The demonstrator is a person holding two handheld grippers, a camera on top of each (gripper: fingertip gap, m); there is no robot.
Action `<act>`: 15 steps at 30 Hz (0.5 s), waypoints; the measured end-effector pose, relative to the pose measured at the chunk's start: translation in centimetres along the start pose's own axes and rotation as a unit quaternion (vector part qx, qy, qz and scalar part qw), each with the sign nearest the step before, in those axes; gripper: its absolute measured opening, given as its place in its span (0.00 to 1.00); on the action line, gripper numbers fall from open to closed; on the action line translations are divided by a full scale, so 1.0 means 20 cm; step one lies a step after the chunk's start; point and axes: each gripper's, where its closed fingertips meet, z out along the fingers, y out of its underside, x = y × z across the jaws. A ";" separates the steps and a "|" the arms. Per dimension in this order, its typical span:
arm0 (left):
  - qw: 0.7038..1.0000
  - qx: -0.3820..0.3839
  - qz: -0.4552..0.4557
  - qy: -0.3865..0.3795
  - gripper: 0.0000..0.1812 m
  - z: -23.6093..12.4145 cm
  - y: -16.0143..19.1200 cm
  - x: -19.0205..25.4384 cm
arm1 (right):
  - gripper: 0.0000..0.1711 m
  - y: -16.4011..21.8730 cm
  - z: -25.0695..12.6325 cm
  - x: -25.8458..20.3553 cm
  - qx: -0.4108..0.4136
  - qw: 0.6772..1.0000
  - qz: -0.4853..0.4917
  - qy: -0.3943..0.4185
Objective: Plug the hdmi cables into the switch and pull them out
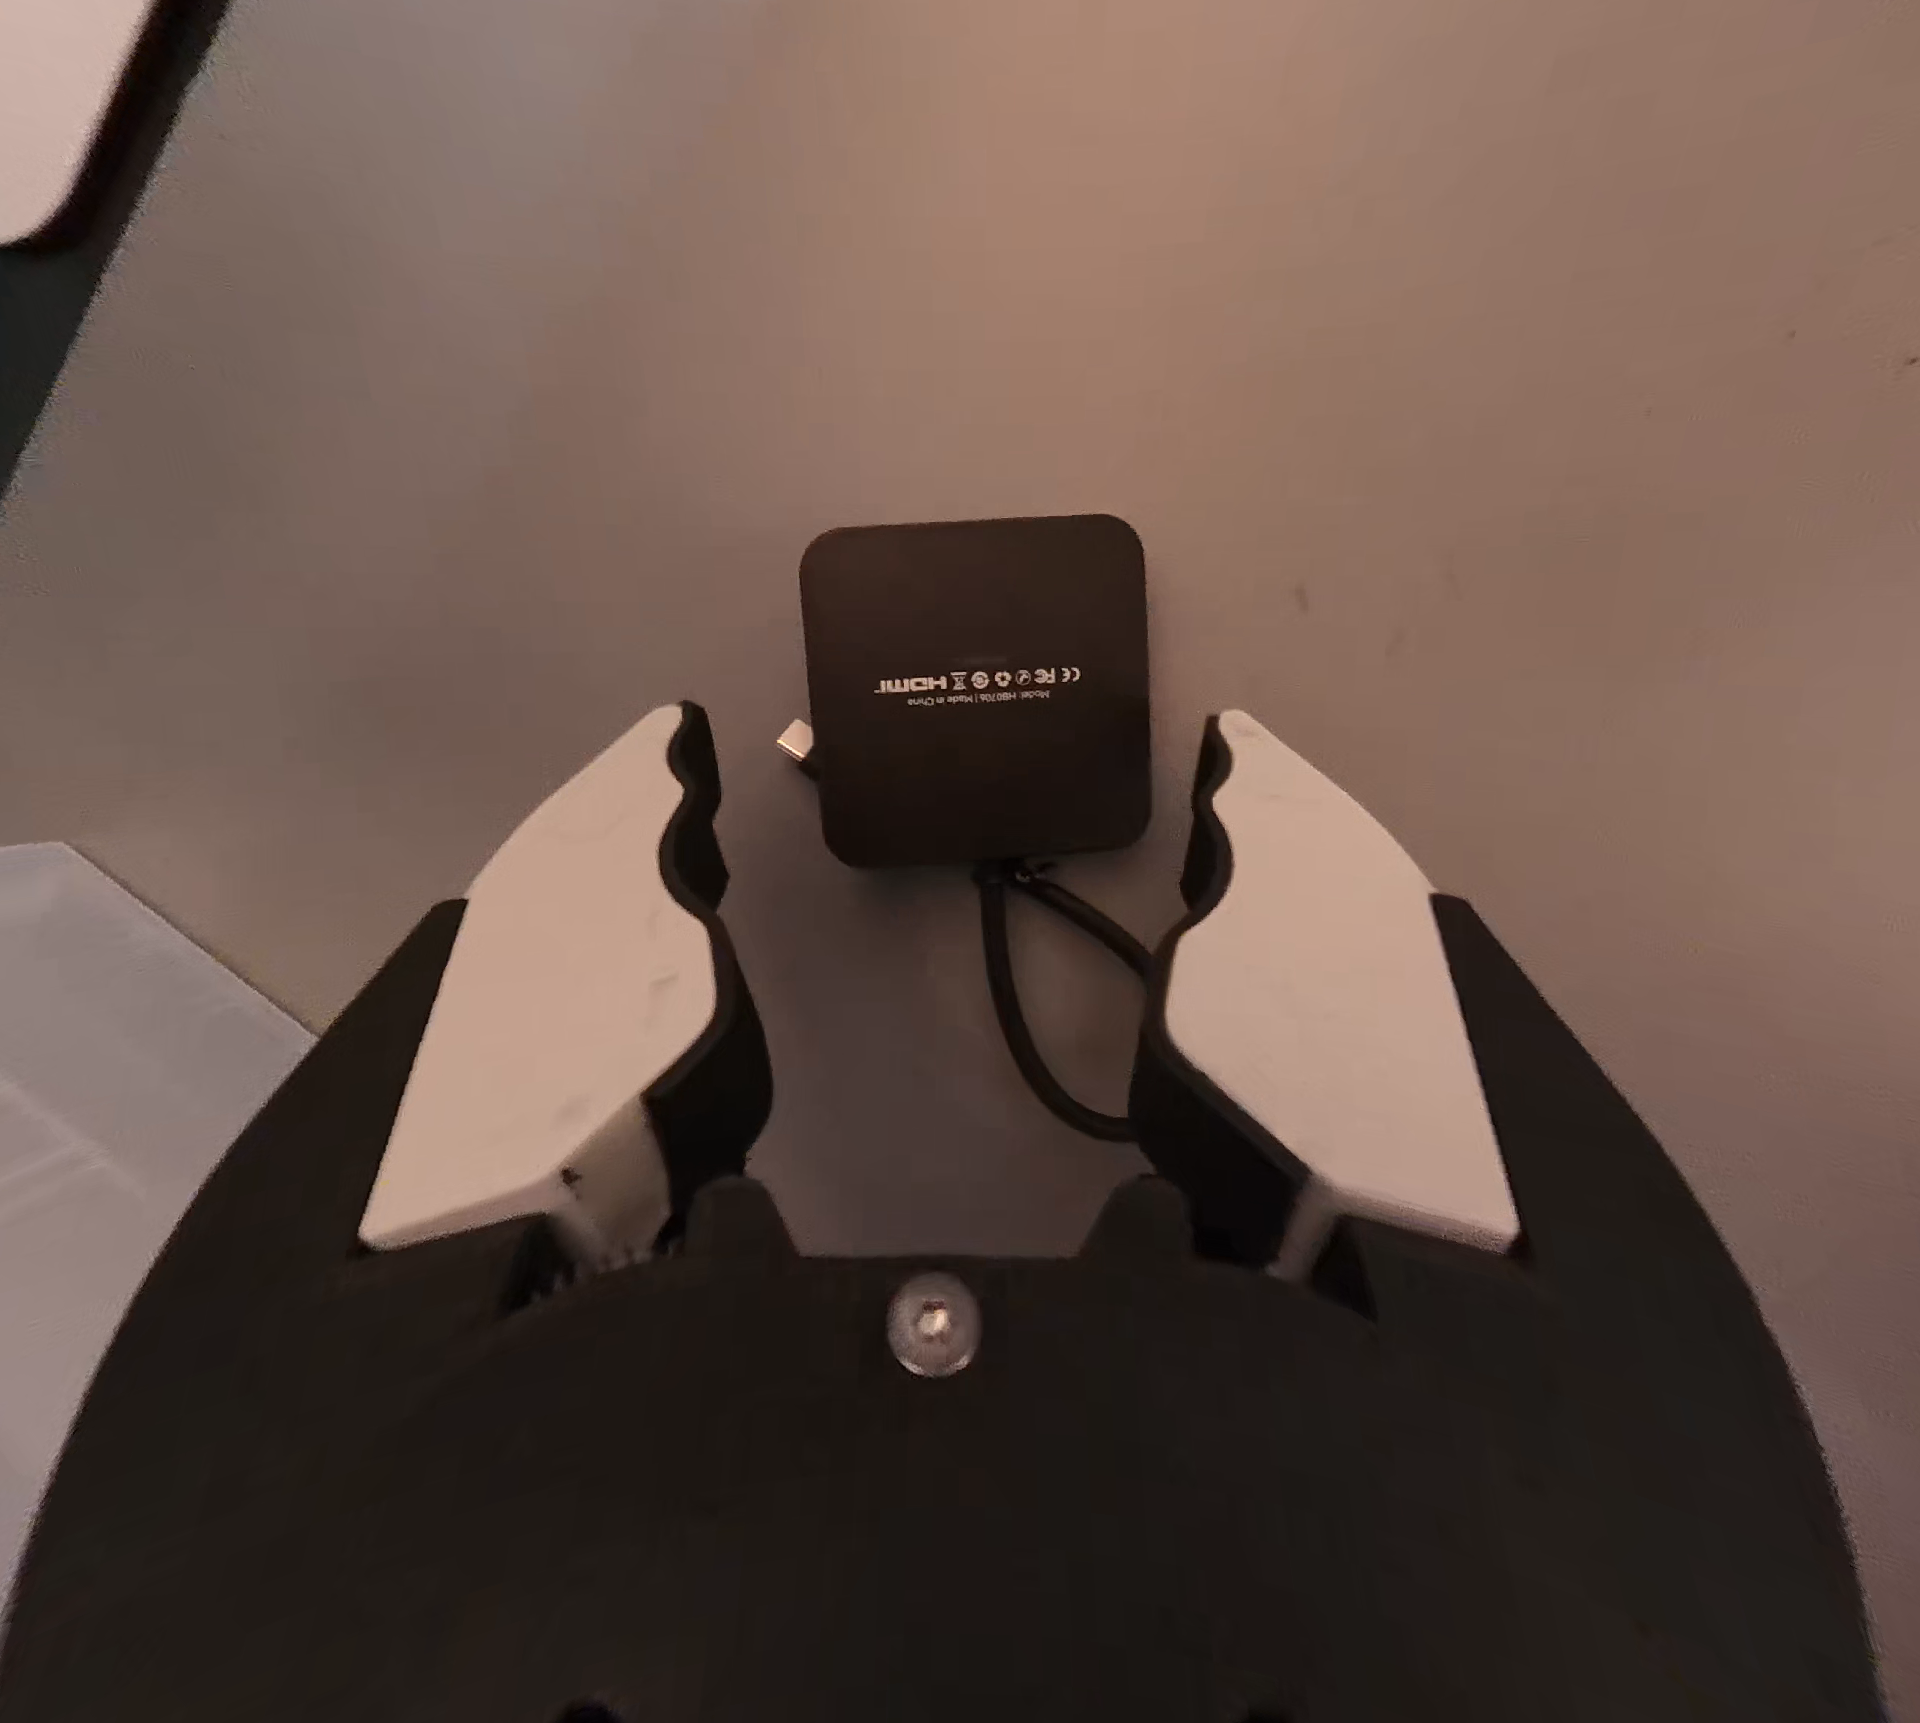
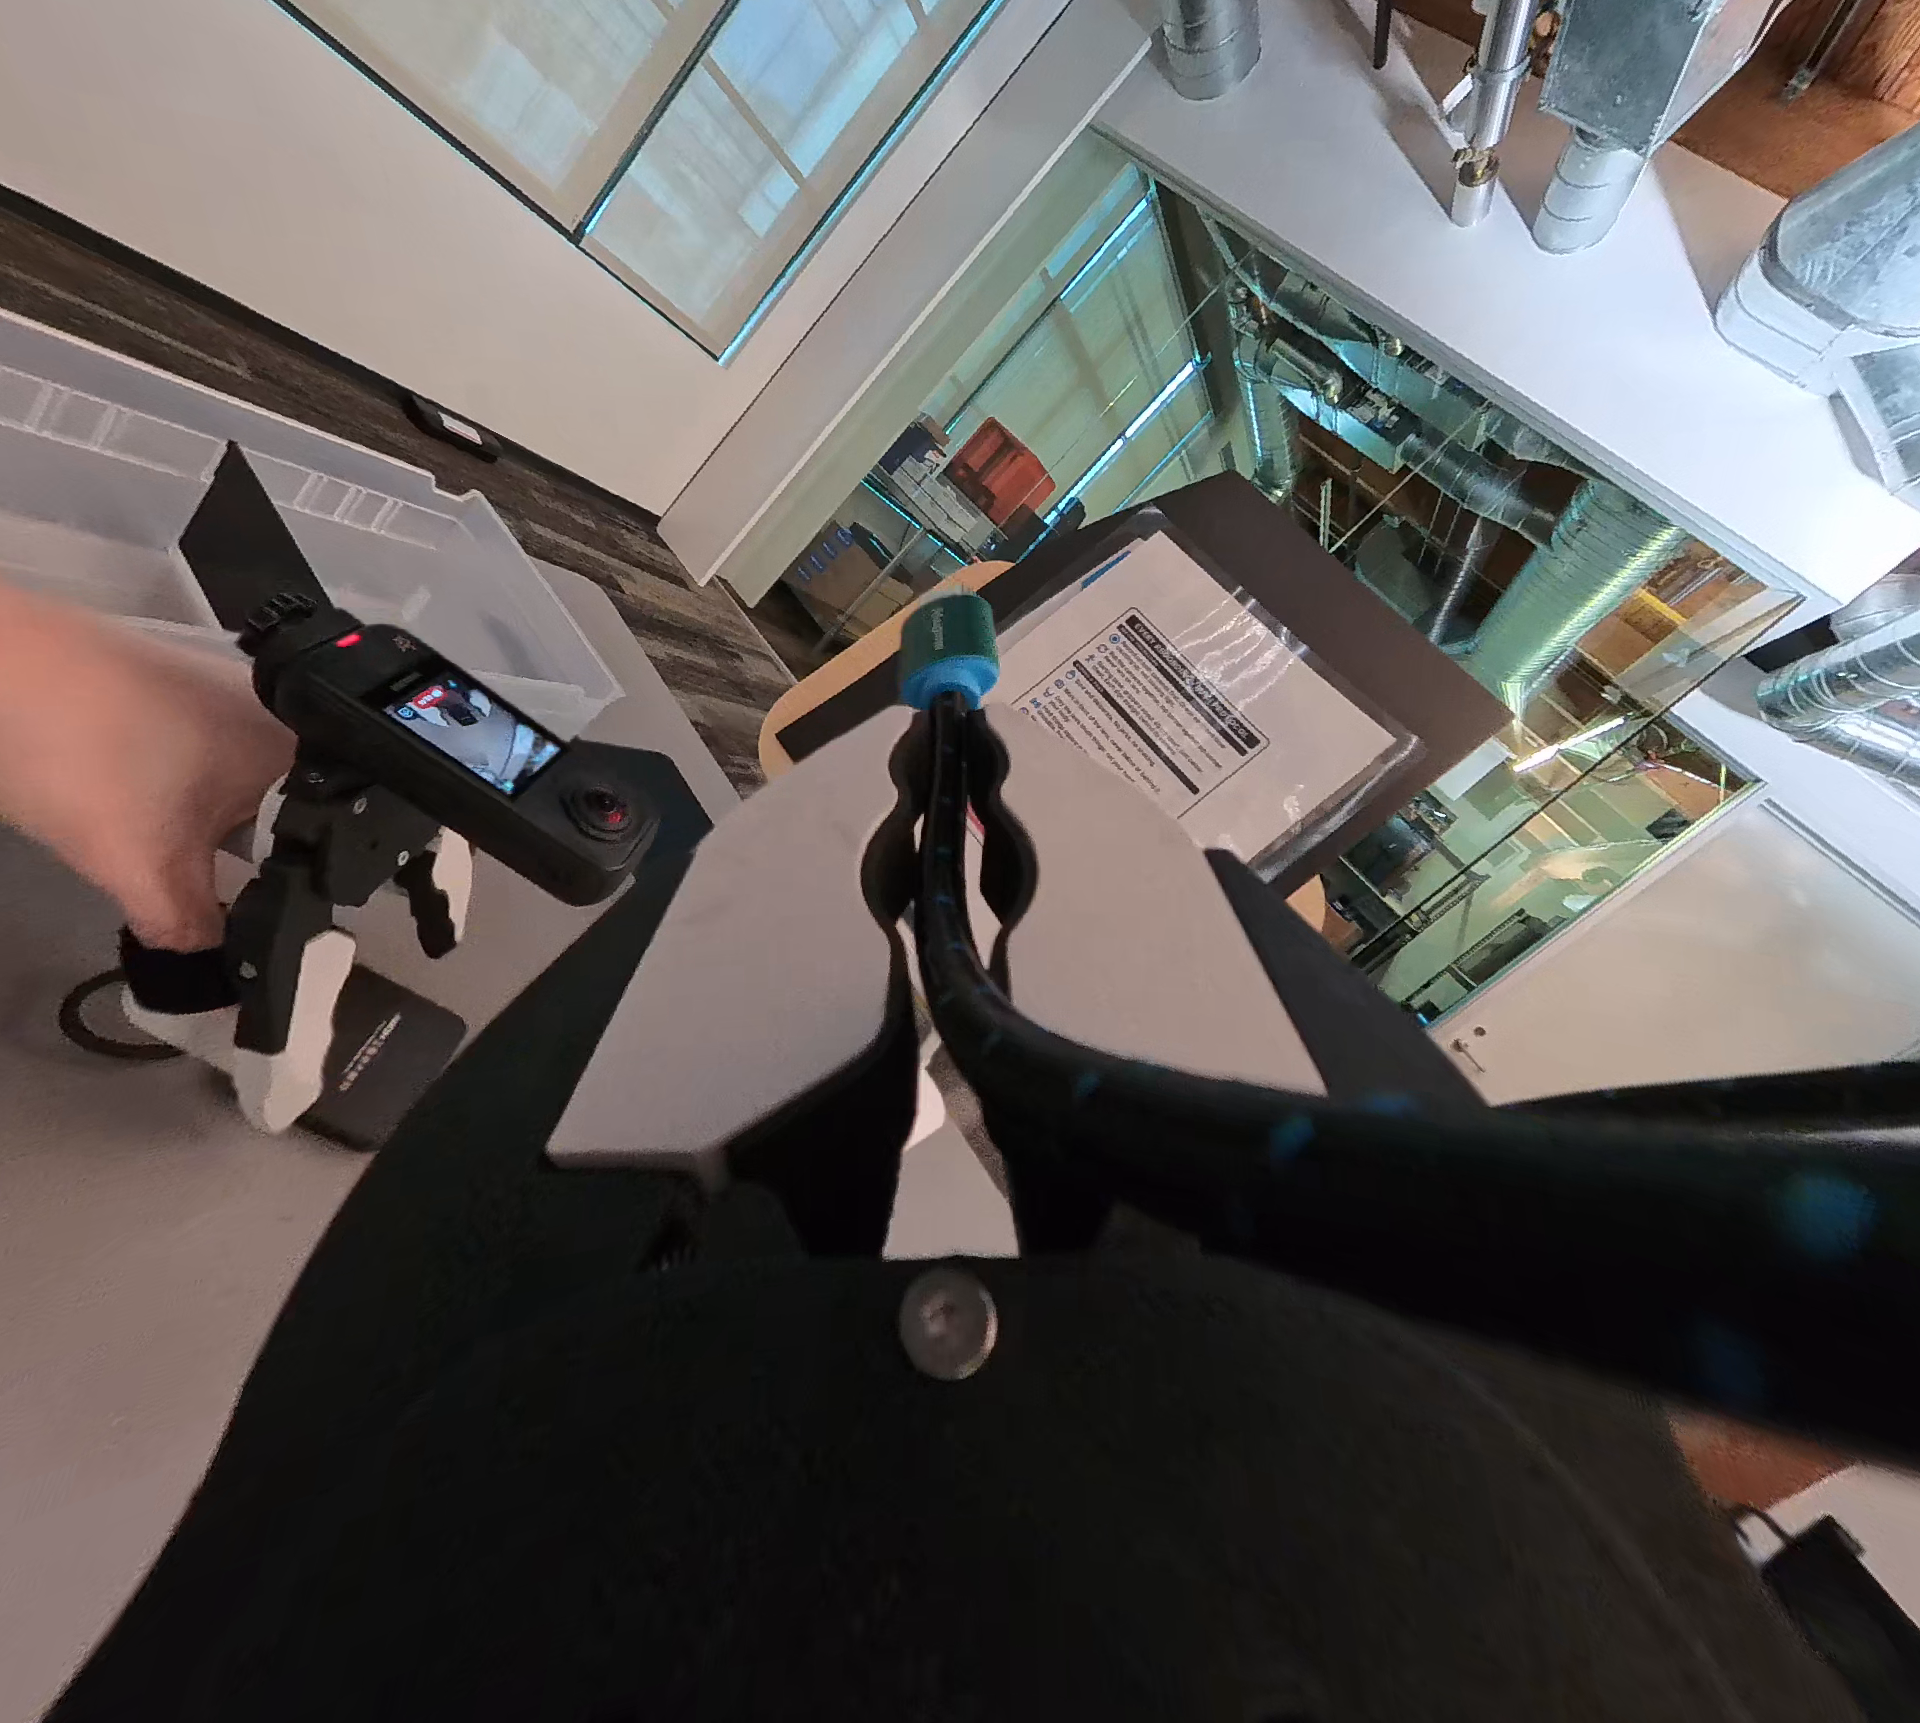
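Two grippers: one hangs over the switch with nothing in it, the other carries a cable.
Left gripper (image 1: pixel 956 723): fingers spread wide and empty, poised above the table (image 1: pixel 1351 271) and pointing down at it.
Switch (image 1: pixel 977 686): a flat black square box, lying on the table with its printed face up, ahead of the left fingers and in line with the gap between them; its sides sit just inside the two tips.
Switch leads: thin black cords (image 1: pixel 1029 998) leave its near edge and loop back under the right-hand finger; a small metal plug end (image 1: pixel 795 743) pokes out at its left near corner.
Right gripper (image 2: pixel 951 800): fingers closed on the cable (image 2: pixel 940 842), gripping the cord just behind the plug.
Plug (image 2: pixel 948 647): green-and-blue barrel, sticking out past the tips, its long axis along the fingers and aimed up into the room, away from the table.
Which is nearer: the left gripper, which in the right wrist view stands right over the switch (image 2: pixel 400 1050), far off to the left of the plug.
Likely next need: the right gripper would have to swing left and tilt down to line the plug's axis up with a port; the ports themselves cannot be made out.
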 end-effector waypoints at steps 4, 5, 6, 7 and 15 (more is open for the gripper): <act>1.000 -0.030 0.007 -0.008 0.49 0.05 0.05 -0.01 | 0.04 0.00 0.00 0.00 -0.004 1.000 -0.007 0.001; 1.000 -0.027 0.002 -0.001 0.48 0.05 0.04 0.00 | 0.04 0.00 0.00 0.00 -0.004 1.000 -0.007 0.001; 1.000 -0.029 0.001 0.006 0.46 0.05 0.05 0.00 | 0.04 0.00 0.00 0.01 -0.004 1.000 -0.006 0.000; 0.999 -0.028 -0.002 0.019 0.41 0.06 0.05 0.02 | 0.04 0.00 0.00 0.01 -0.005 1.000 -0.006 0.000; 0.998 -0.015 -0.027 0.049 0.38 0.05 0.02 0.02 | 0.04 0.01 -0.01 0.02 -0.007 1.000 -0.004 0.001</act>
